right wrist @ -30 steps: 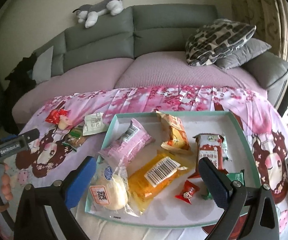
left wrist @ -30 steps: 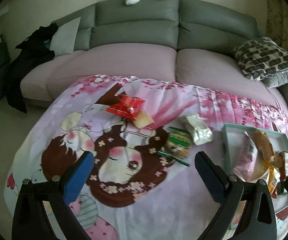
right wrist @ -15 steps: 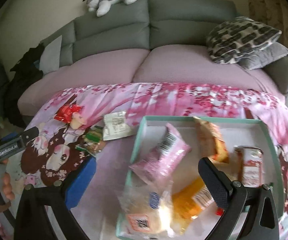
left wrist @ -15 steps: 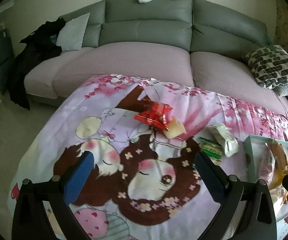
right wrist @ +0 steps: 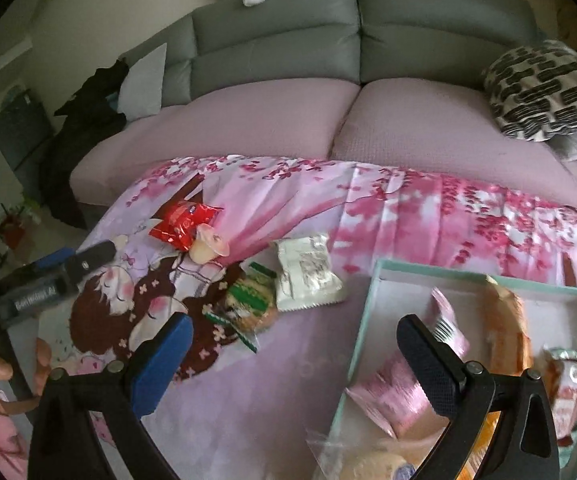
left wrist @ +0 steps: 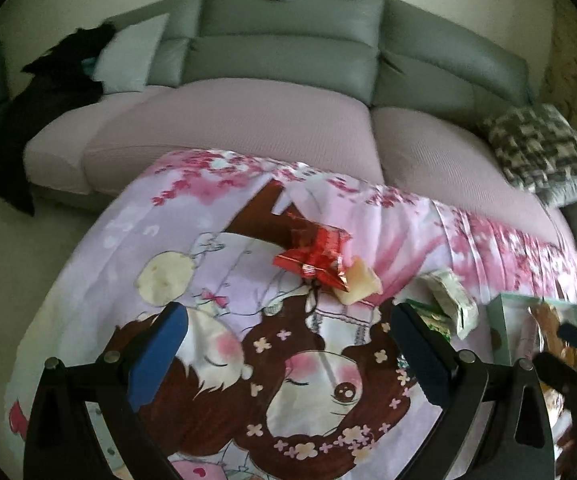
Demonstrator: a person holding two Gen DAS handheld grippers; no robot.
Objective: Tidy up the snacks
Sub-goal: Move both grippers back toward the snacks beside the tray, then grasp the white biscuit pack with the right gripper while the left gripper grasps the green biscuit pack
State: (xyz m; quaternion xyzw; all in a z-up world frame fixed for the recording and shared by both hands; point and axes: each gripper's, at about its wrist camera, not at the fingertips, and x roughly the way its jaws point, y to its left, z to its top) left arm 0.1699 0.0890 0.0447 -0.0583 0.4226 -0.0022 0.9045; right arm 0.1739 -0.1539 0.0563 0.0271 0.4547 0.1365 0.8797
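Pink cloth, worktop's left end: red packet (left wrist: 314, 254), white packet (right wrist: 306, 274), green snack (right wrist: 248, 304) outside tray (right wrist: 362, 332). Both grippers — left (left wrist: 286, 354), right (right wrist: 294, 360) — swung leftward, fingers wide, empty; collecting strays next.

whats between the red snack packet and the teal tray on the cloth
In the right wrist view, a jelly cup, a green-wrapped biscuit and a white packet lie between the red packet and the tray.

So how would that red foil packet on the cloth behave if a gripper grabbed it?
The red packet looks crinkled and puffy, so probably light and floppy, deforming between pads. Its glossy foil may be slippery. It partly overlaps the jelly cup, so lifting or pushing it might nudge that cup.
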